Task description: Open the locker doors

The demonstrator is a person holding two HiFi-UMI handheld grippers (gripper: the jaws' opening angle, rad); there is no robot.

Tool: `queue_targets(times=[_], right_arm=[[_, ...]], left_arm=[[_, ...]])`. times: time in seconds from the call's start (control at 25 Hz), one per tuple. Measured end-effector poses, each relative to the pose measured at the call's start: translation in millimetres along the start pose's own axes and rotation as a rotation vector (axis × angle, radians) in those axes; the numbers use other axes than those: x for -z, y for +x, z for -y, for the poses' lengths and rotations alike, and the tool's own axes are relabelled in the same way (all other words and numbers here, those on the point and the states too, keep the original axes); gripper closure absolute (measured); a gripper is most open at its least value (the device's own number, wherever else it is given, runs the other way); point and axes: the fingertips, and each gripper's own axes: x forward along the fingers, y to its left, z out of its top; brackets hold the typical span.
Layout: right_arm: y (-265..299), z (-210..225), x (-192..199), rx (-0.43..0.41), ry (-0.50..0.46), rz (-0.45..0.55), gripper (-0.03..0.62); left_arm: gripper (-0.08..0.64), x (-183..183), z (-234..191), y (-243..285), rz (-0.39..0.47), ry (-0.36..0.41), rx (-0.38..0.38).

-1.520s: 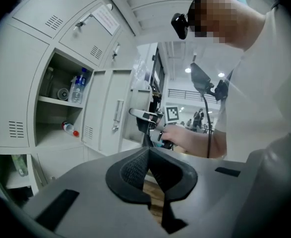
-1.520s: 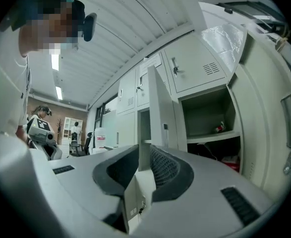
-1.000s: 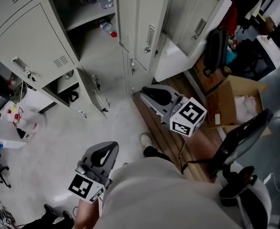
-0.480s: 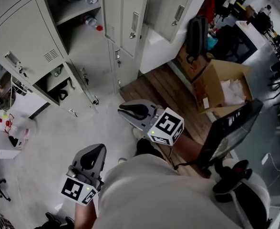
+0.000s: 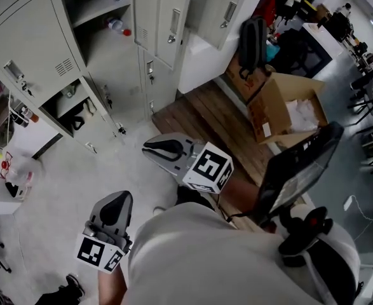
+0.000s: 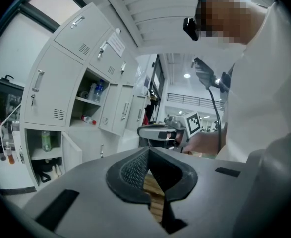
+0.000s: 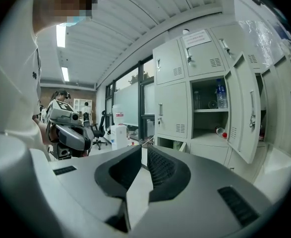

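Note:
The grey lockers [image 5: 30, 49] stand at the top left of the head view. An upper compartment is open, with a bottle [image 5: 113, 25] lying on its shelf and its door [image 5: 167, 18] swung out. A lower compartment [image 5: 72, 103] and another door [image 5: 221, 11] at the right are open too. My right gripper [image 5: 147, 148] hangs well short of the lockers. Its jaws have just been closing and a thin gap remains with nothing in it [image 7: 144, 151]. My left gripper [image 5: 119, 196] is lower, near my body, with its tips together and empty [image 6: 148, 150].
An open cardboard box [image 5: 288, 110] and a black backpack [image 5: 253, 40] sit to the right of the lockers. A dark office chair [image 5: 300, 170] is close at my right. A strip of wooden floor [image 5: 205, 119] runs below the lockers. A cluttered white table [image 5: 2, 170] is at the left edge.
Both grippers have drawn back from the lockers and sunk a little. The right one has slid left in the head view. The lockers now sit higher and further off.

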Motion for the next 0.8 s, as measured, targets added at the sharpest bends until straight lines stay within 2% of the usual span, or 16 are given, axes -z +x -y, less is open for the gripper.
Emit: queue_targets(times=[0.4, 0.8], right_arm=[[13, -26, -7, -0.045, -0.031, -0.002, 0.552], [19, -40, -4, -0.066, -0.037, -0.016, 0.555]], left_arm=[[0.549, 5, 0, -24, 0.018, -0.005, -0.039], [0.549, 11, -1, -31, 0.015, -0.007, -0.041]])
